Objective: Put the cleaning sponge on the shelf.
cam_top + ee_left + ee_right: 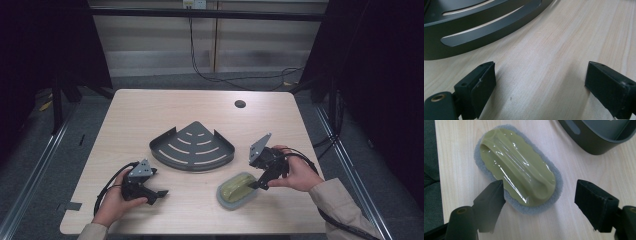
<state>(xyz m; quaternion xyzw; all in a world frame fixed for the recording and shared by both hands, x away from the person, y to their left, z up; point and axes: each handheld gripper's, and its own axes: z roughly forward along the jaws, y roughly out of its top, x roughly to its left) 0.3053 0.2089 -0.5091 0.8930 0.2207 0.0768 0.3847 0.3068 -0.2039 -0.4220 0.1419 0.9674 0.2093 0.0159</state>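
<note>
Now, nearest the person, the left gripper (159, 193) rests low on the table (150, 112) at about 7 o'clock, jaws wide apart with bare wood between them in the left gripper view and nothing held. Over at 5 o'clock, the right gripper (256, 186) hangs right at the scrub pad (236, 190), its 2 jaws also spread wide and empty. In the right gripper view the pad (517, 168), an olive plastic handle on a grey scouring base, lies just ahead of the jaws and a touch toward 11 o'clock, the left pad (491, 195) overlapping its near rim while the right one stands over bare table.

Here's the relation that matters: the pad's long axis runs on a diagonal in that view, from 10 o'clock down to 4 o'clock, so the jaws don't yet straddle it squarely. I'd judge a small wrist turn and a shift toward 11 o'clock would put the raised handle ridge between them. The right hand is plainly the nearer one; the left is well apart.

Farther off, toward the table's middle at 12 o'clock from the pad, sits the dark fan-shaped rack (192, 146), slotted floor up and nothing in it, a likely spot for the pad.
</note>
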